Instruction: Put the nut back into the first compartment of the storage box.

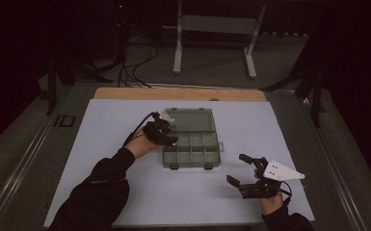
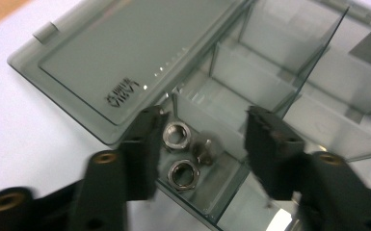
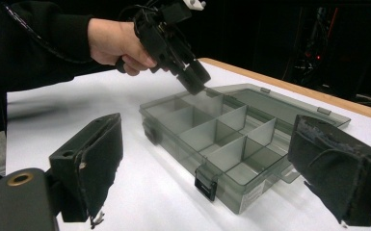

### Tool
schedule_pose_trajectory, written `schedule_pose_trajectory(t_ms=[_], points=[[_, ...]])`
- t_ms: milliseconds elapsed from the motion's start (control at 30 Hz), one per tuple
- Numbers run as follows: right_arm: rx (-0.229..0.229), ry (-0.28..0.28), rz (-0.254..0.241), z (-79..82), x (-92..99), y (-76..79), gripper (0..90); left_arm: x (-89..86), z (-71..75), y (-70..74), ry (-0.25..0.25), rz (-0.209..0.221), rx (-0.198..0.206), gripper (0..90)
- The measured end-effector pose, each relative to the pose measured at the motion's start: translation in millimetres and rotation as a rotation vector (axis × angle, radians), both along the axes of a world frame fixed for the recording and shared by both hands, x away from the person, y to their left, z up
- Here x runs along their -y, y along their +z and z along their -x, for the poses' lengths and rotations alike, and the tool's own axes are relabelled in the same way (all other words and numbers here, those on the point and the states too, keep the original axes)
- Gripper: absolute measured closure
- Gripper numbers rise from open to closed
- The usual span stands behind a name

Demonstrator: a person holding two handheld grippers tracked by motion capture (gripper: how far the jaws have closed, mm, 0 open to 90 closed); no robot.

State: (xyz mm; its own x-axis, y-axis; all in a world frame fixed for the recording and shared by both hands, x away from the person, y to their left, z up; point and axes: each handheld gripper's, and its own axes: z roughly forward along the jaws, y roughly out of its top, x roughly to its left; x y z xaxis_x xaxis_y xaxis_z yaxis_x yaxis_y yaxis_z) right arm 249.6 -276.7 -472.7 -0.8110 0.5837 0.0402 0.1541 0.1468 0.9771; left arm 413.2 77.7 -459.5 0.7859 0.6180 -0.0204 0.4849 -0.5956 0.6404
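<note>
Small part (image 2: pixel 206 150) between two nuts (image 2: pixel 177 135) blurred, kind unclear. Organizer box (image 2: pixel 289 91) cut off by frame edge. Left gripper (image 1: pixel 166 135) hides box's corner compartment.

dark room, grey floor (image 1: pixel 212 57), white frame (image 1: pixel 215 24)

Probably a lab: dark room, floor cables (image 1: pixel 137 60), a metal stand (image 1: pixel 214 36) behind the table (image 1: pixel 279 130).
</note>
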Motion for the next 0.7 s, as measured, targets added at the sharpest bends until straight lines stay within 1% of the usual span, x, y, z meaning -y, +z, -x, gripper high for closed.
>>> schedule_pose_trajectory(t_ms=[33,67,167,200,267,300,367,400,433,467,500,533,567,600,633,667,700], points=[[0.000,0.000,0.000,-0.1,0.0,0.0,12.3,-0.7,0.7,2.4,0.006,-0.003,0.002,37.1],[-0.001,0.001,0.000,-0.2,-0.1,-0.1,12.3,-2.1,2.1,5.0,0.014,0.009,0.006,32.7],[-0.001,0.000,0.004,0.2,-0.5,0.2,12.3,-6.2,6.0,10.4,0.022,0.019,0.010,22.1],[-0.001,0.000,0.003,0.3,-0.5,0.3,12.3,-8.8,8.0,12.3,0.020,0.032,0.009,17.8],[0.000,-0.001,0.003,0.4,-0.4,0.4,12.3,-11.1,9.8,13.5,0.020,0.035,0.011,13.4],[0.000,-0.002,0.003,0.3,-0.4,0.3,12.3,-15.8,13.2,15.3,0.021,0.058,0.008,13.4],[-0.001,-0.001,0.002,0.2,-0.5,0.2,12.3,-20.1,16.3,16.2,0.016,0.066,-0.004,5.9],[-0.001,-0.001,0.003,0.3,-0.6,0.3,12.2,-23.7,19.4,16.5,0.002,0.091,-0.015,2.5],[0.000,0.000,0.004,0.4,-0.7,0.4,12.3,-27.6,24.1,16.9,0.017,0.098,-0.004,1.1],[0.000,0.000,0.004,0.4,-0.7,0.4,12.3,-27.6,24.1,16.9,0.017,0.098,-0.004,0.3],[-0.001,-0.001,0.003,0.4,-0.9,0.3,12.3,-31.3,28.1,17.3,0.011,0.108,-0.005,0.3],[-0.002,0.000,0.005,0.1,-1.0,0.1,12.3,-33.8,31.9,17.4,0.022,0.111,0.009,0.3],[-0.002,-0.001,0.004,-0.2,-1.1,-0.1,12.2,-36.4,35.3,17.1,0.022,0.112,0.012,0.3],[-0.002,-0.001,0.004,-0.3,-1.1,-0.3,12.3,-39.1,38.4,16.9,0.016,0.115,0.007,0.3],[-0.002,-0.001,0.007,-0.5,-1.2,-0.4,12.3,-41.8,42.0,16.6,0.032,0.117,0.018,0.3],[-0.003,-0.001,0.007,-0.5,-1.4,-0.4,12.3,-44.9,45.3,16.3,0.035,0.128,0.022,0.3],[-0.003,-0.001,0.006,-0.2,-1.5,-0.3,12.2,-48.0,48.4,16.4,0.034,0.141,0.017,0.3]])
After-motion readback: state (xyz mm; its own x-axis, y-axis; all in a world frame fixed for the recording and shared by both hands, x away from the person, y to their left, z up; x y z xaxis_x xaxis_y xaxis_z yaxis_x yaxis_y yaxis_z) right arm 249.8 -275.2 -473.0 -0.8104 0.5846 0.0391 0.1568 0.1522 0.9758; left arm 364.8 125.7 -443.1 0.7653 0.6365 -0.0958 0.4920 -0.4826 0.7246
